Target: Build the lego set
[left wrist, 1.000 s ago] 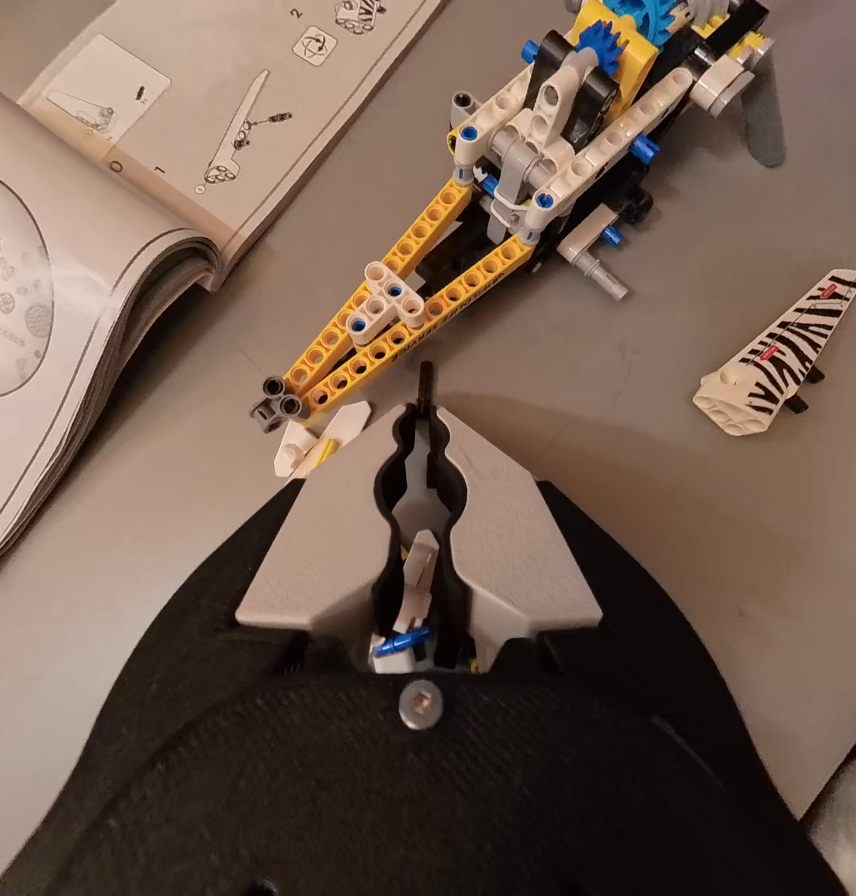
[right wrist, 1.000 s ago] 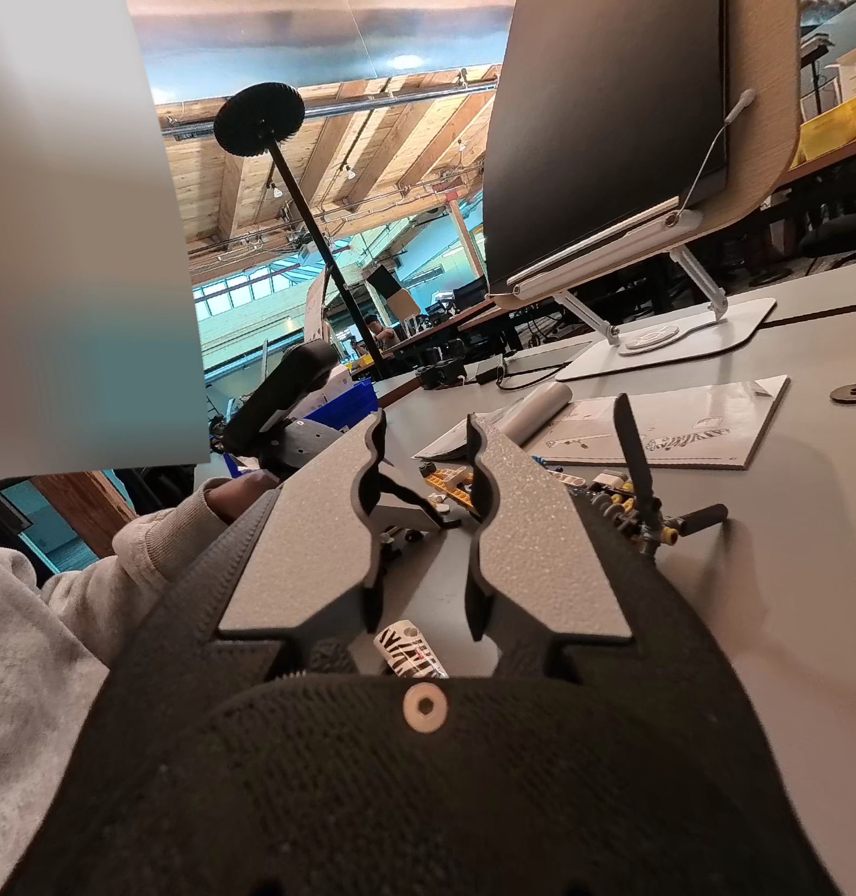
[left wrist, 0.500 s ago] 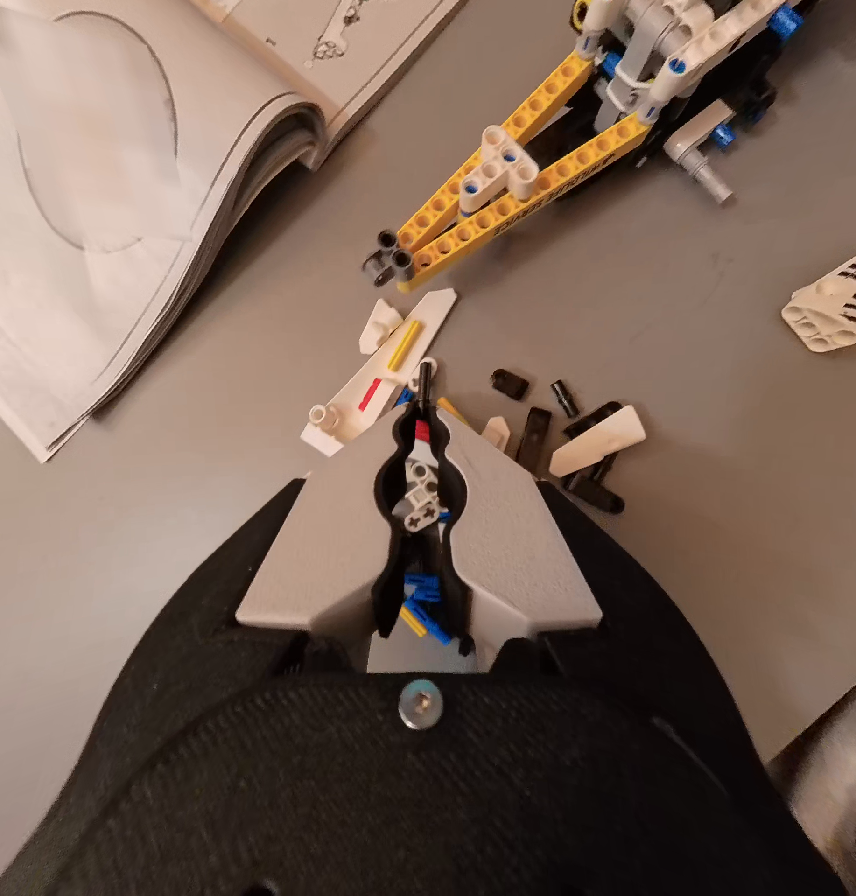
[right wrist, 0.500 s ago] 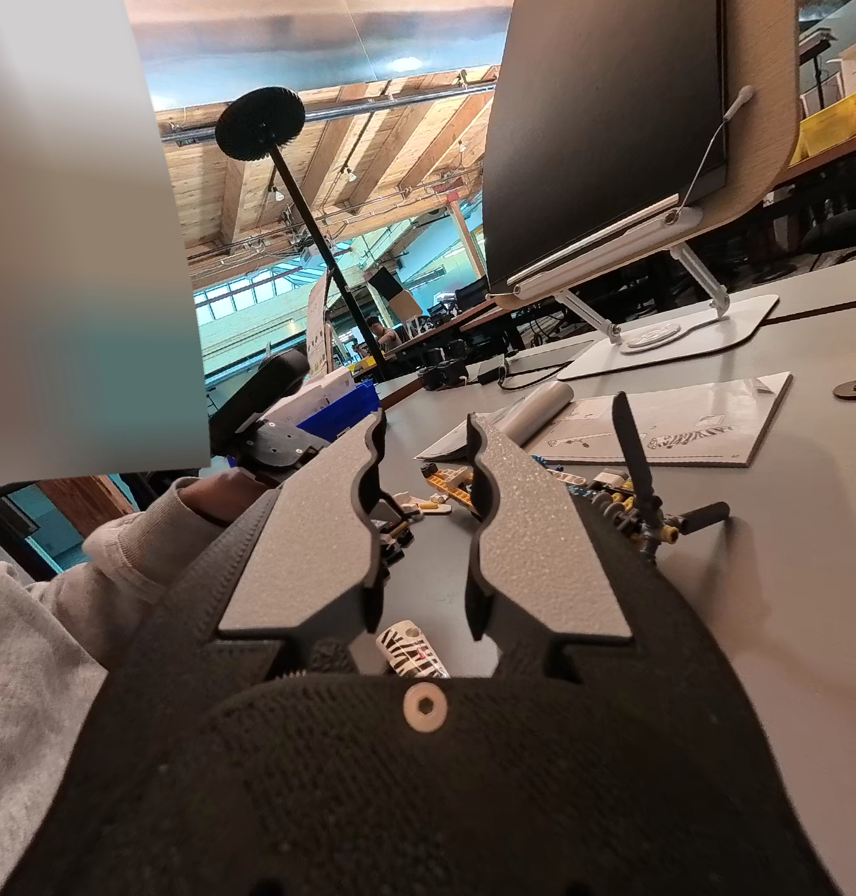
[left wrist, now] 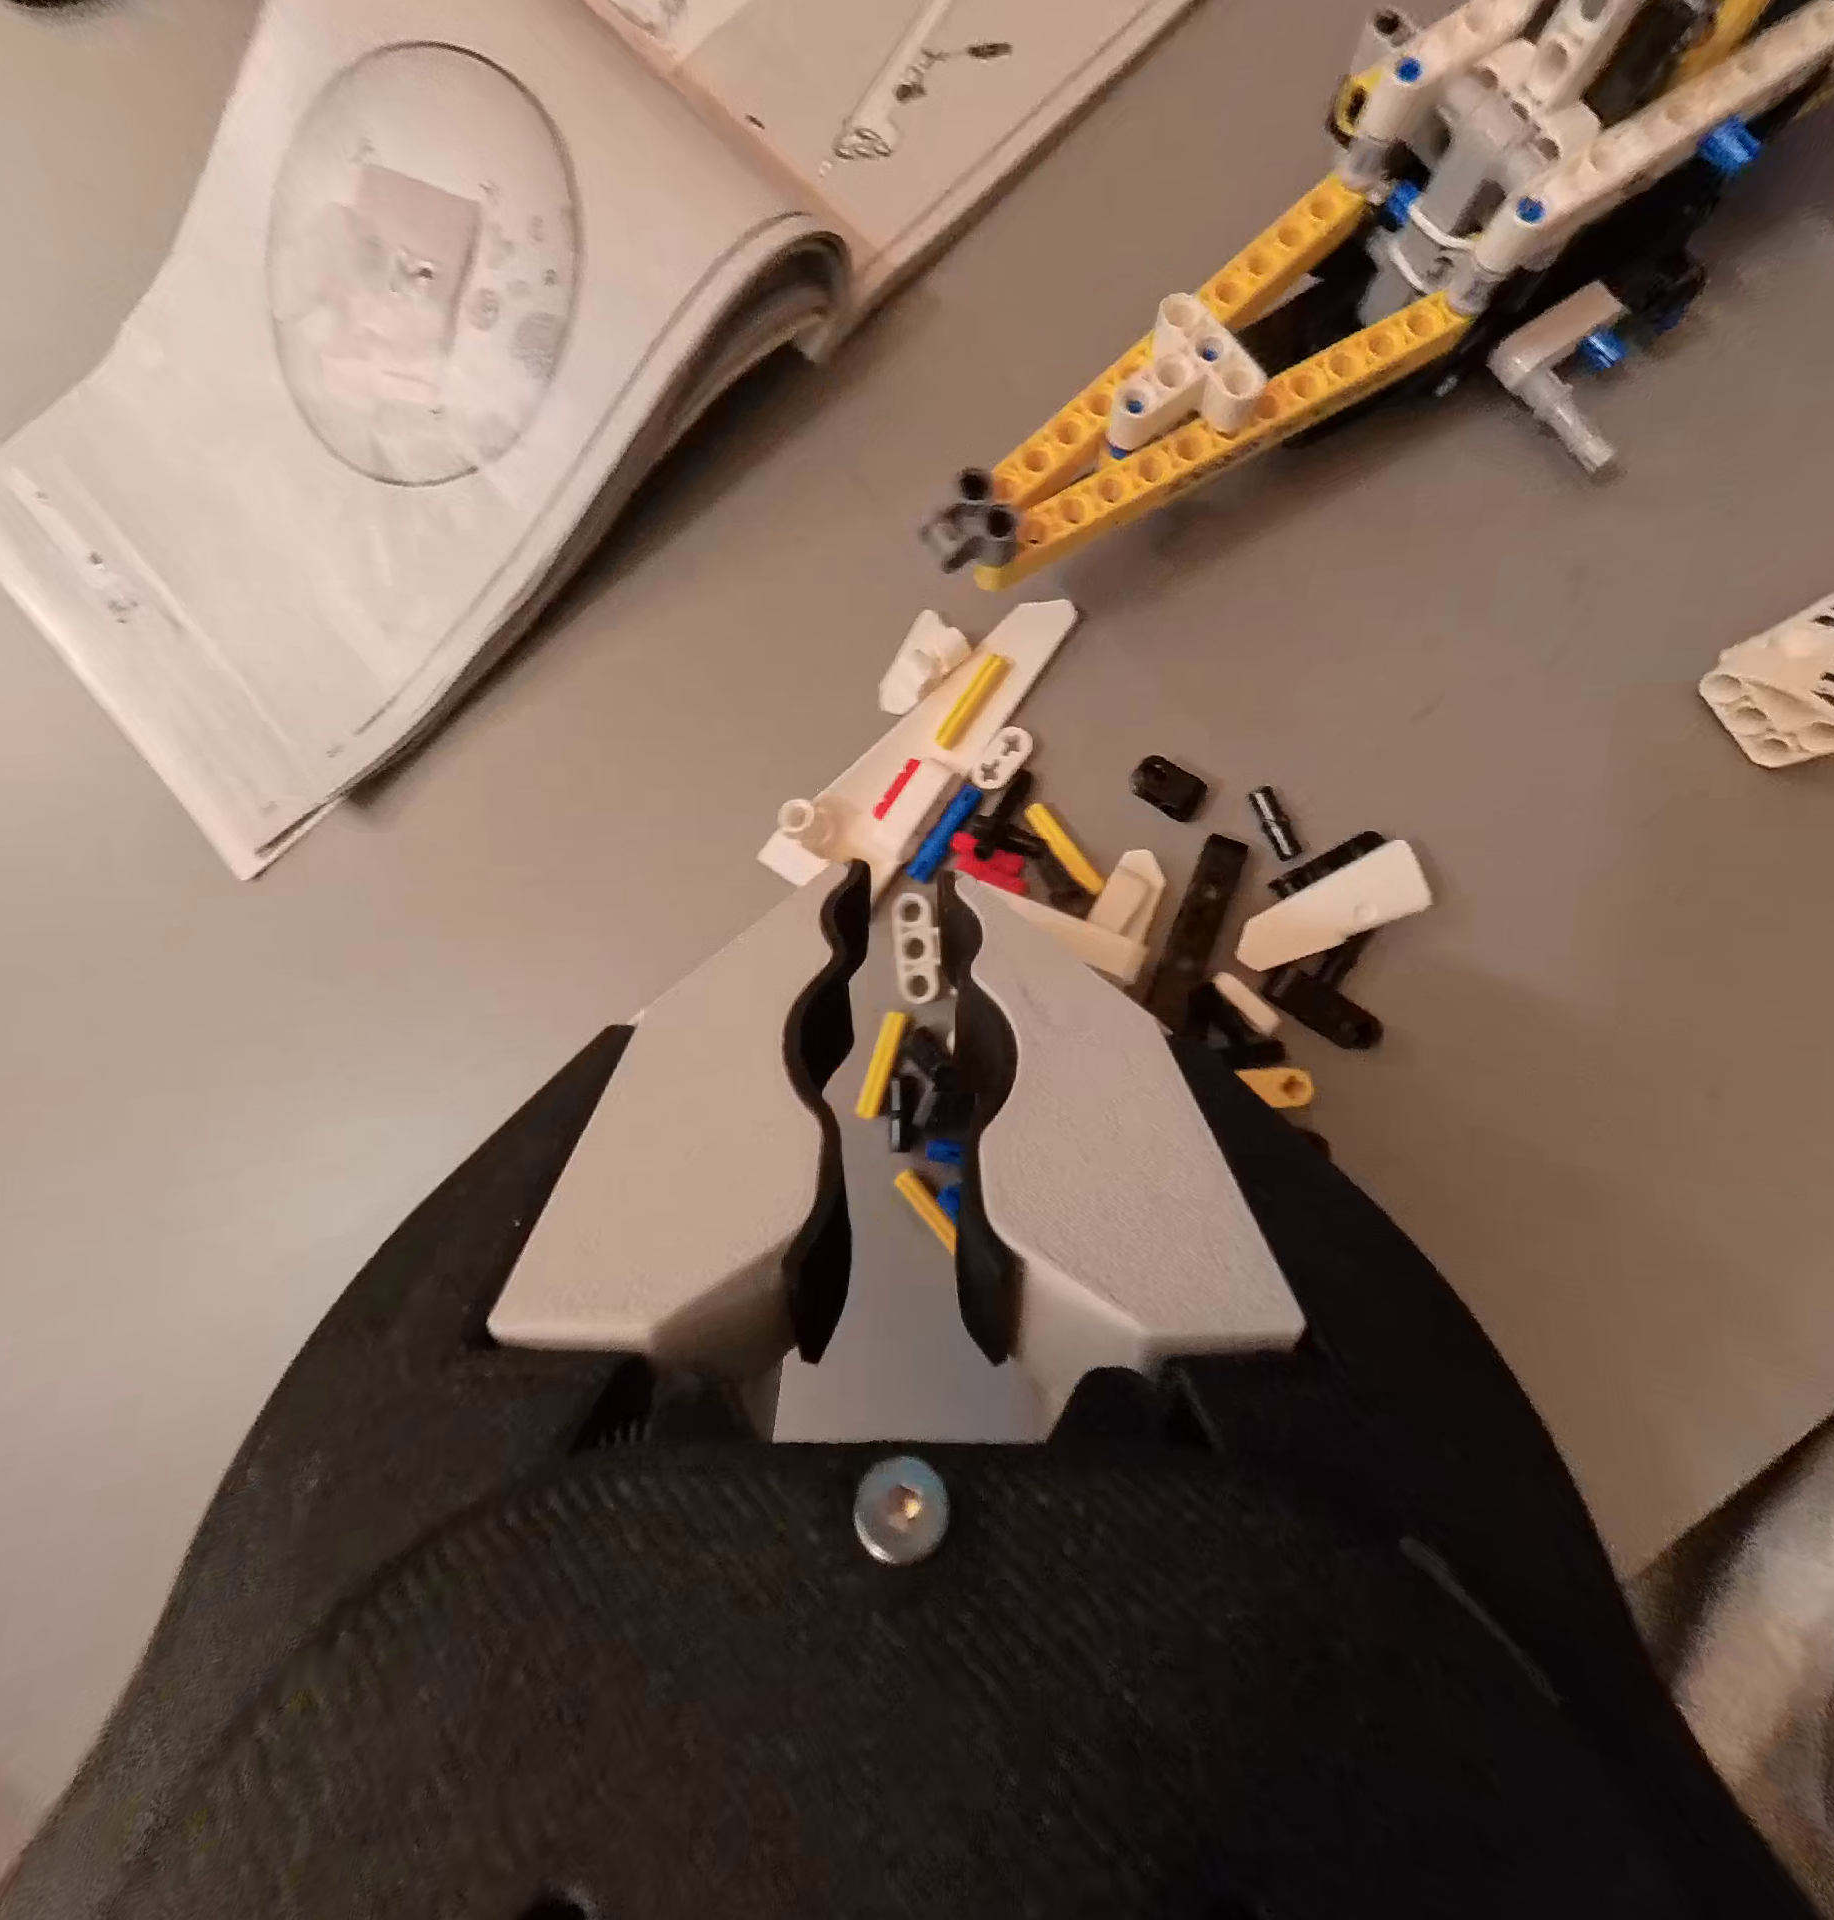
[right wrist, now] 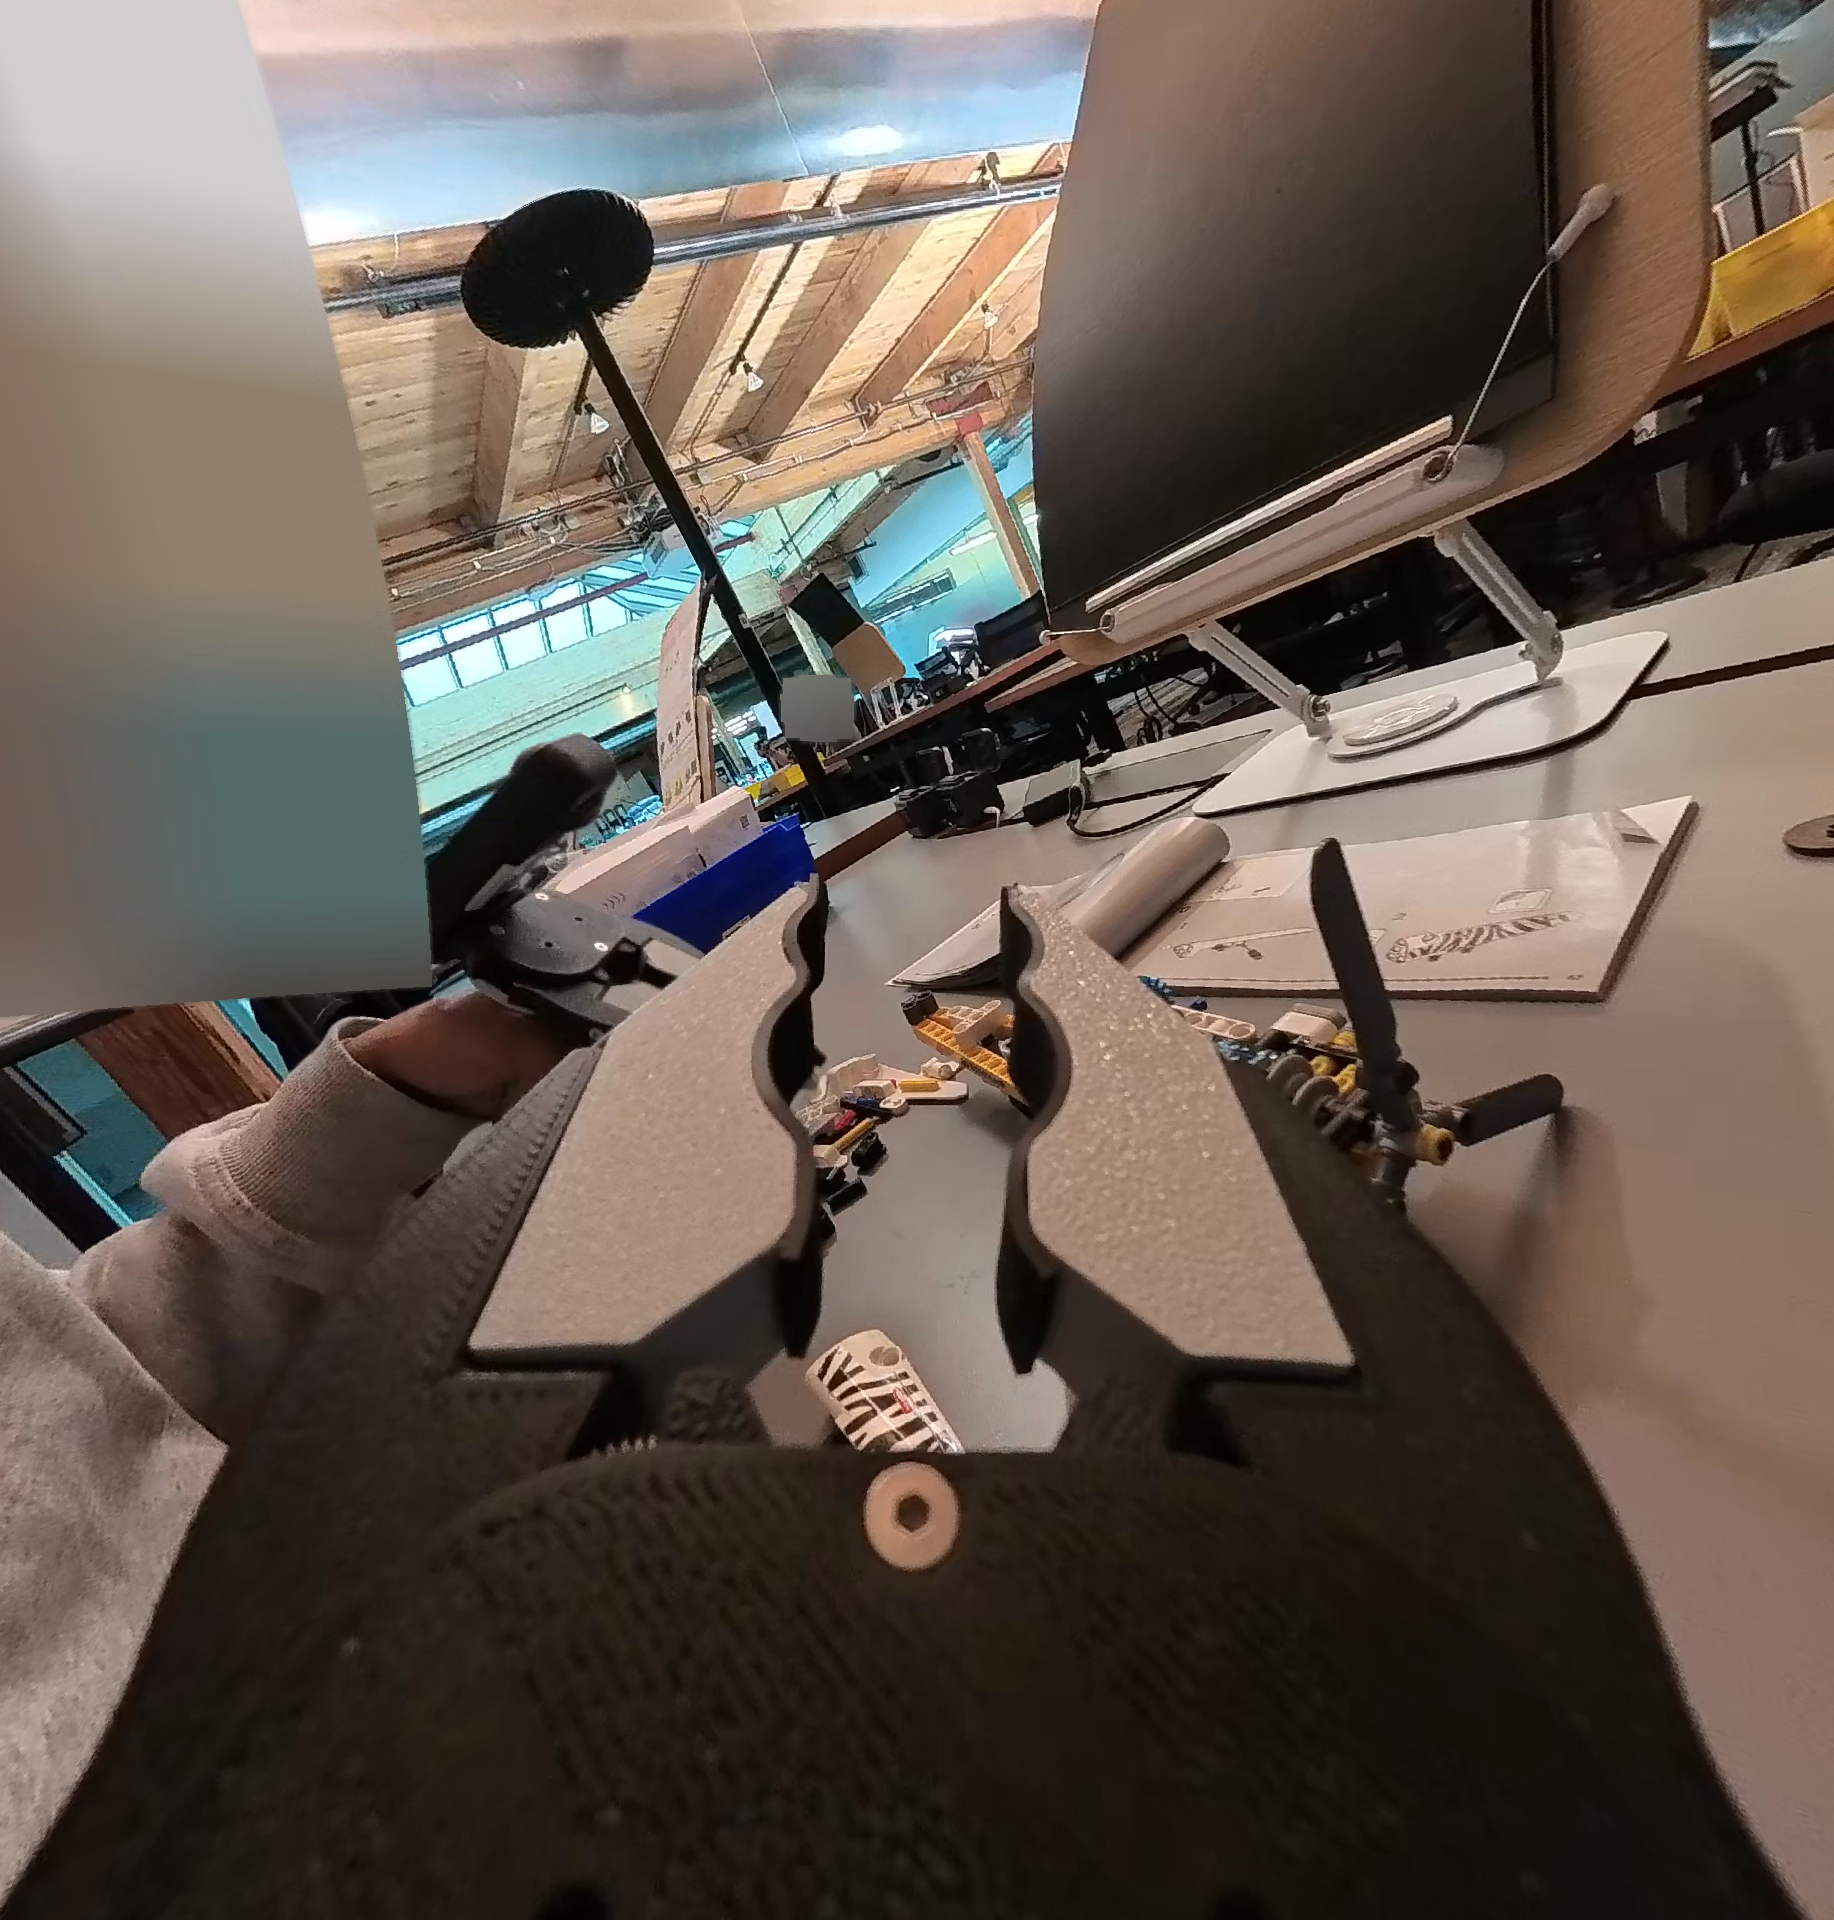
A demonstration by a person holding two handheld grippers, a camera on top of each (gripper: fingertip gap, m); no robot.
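Two grippers are hanging over the grey tabletop (left wrist: 269, 1039), and I am seeing both with jaws parted and nothing between them. Largest on it, the open paper instruction booklet (left wrist: 393, 395) is lying at upper left in the left wrist view. Beside it, the half-built yellow, white and black lego model (left wrist: 1308, 312) is stretching its long axis diagonally, its yellow beams tapering toward my left gripper (left wrist: 908, 894) and the bulkier body pointing away at upper right. That gripper is hovering over a pile of small loose lego pieces (left wrist: 1048, 883). My right gripper (right wrist: 913, 935) is sitting low, a white zebra-striped lego panel (right wrist: 882, 1403) lying under it.
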